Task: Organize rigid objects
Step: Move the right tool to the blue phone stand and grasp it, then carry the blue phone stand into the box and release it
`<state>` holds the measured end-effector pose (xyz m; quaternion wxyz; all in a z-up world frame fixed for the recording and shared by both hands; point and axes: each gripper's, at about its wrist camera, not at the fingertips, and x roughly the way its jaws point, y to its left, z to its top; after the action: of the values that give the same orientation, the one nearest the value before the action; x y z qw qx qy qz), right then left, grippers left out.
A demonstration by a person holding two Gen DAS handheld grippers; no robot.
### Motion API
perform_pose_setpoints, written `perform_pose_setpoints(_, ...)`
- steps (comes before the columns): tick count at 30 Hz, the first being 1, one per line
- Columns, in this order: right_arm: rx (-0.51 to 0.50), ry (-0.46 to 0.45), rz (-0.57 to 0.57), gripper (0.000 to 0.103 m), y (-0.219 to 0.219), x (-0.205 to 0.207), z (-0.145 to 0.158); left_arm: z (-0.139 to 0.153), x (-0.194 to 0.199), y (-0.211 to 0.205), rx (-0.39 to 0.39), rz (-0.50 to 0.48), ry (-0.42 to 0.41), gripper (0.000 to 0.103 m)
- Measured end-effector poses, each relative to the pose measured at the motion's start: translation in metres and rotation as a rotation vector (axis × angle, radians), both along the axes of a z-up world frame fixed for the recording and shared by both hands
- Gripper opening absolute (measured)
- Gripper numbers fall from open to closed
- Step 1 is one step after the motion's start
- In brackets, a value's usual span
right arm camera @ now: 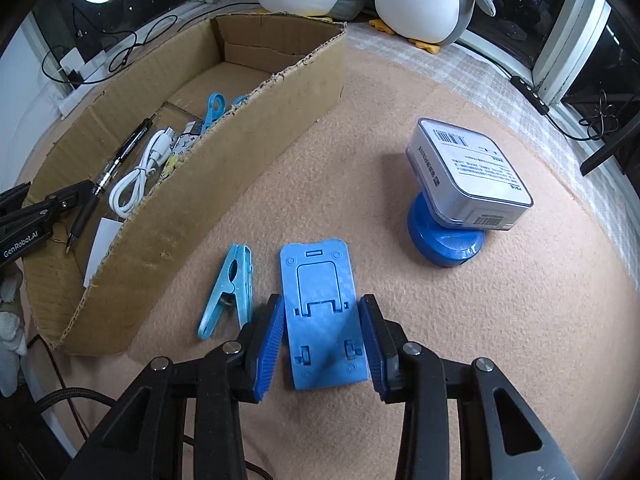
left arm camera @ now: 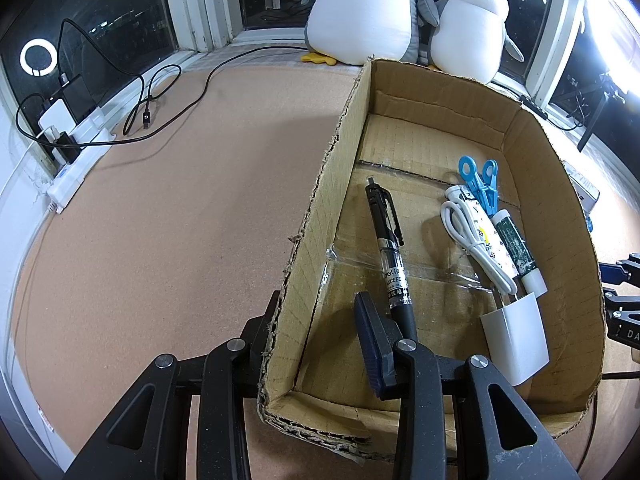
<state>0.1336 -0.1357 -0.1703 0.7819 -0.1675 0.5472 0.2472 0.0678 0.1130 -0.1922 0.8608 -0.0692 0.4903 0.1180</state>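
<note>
A cardboard box (left arm camera: 560, 208) (right arm camera: 248, 148) holds a black pen (left arm camera: 390, 252), a white cable (left arm camera: 472, 240), a blue clothespin (left arm camera: 482, 186), tubes and a white charger (left arm camera: 516, 336). My left gripper (left arm camera: 320, 344) is open and straddles the box's left wall, one finger inside beside the pen and one outside. My right gripper (right arm camera: 322, 344) is open around a flat blue phone stand (right arm camera: 324, 316) lying on the mat, its pads close to both sides. A blue clothespin (right arm camera: 228, 292) lies just left of the stand.
A grey-white box (right arm camera: 468, 172) rests on a blue round case (right arm camera: 444, 240) at the right. Two plush penguins (left arm camera: 400, 12) sit by the window. Cables (left arm camera: 160, 96) and a power strip (left arm camera: 76, 164) lie at the far left.
</note>
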Motion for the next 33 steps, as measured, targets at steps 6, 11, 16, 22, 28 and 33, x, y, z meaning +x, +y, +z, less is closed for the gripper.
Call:
perform_pose_setpoints(6,0.024,-0.003,-0.048,0.033,-0.008,-0.002,0.003,0.0,0.0,0.0,0.0,0.0,0.0,0.037)
perform_pose_setpoints(11,0.059,-0.022,-0.088,0.033,-0.019,-0.005,0.015,0.0,0.0,0.0,0.0,0.0,0.0,0.037)
perform_pose_setpoints(16,0.1,-0.049,-0.112,0.033,-0.025,-0.005,0.034,0.0,0.0,0.0,0.001,0.0,0.0,0.037)
perform_pose_setpoints(22,0.159,-0.099,-0.095,0.033,-0.013,-0.002,0.066,0.0,0.0,0.0,0.0,0.001,-0.001,0.037)
perform_pose_setpoints(28,0.228,-0.117,-0.046,0.033,0.018,0.0,0.087,0.0,-0.001,-0.001,-0.001,0.0,-0.001,0.037)
perform_pose_setpoints(33,0.262,-0.118,-0.014,0.033,0.05,0.0,0.094,0.0,-0.001,-0.001,-0.004,0.001,-0.002,0.037)
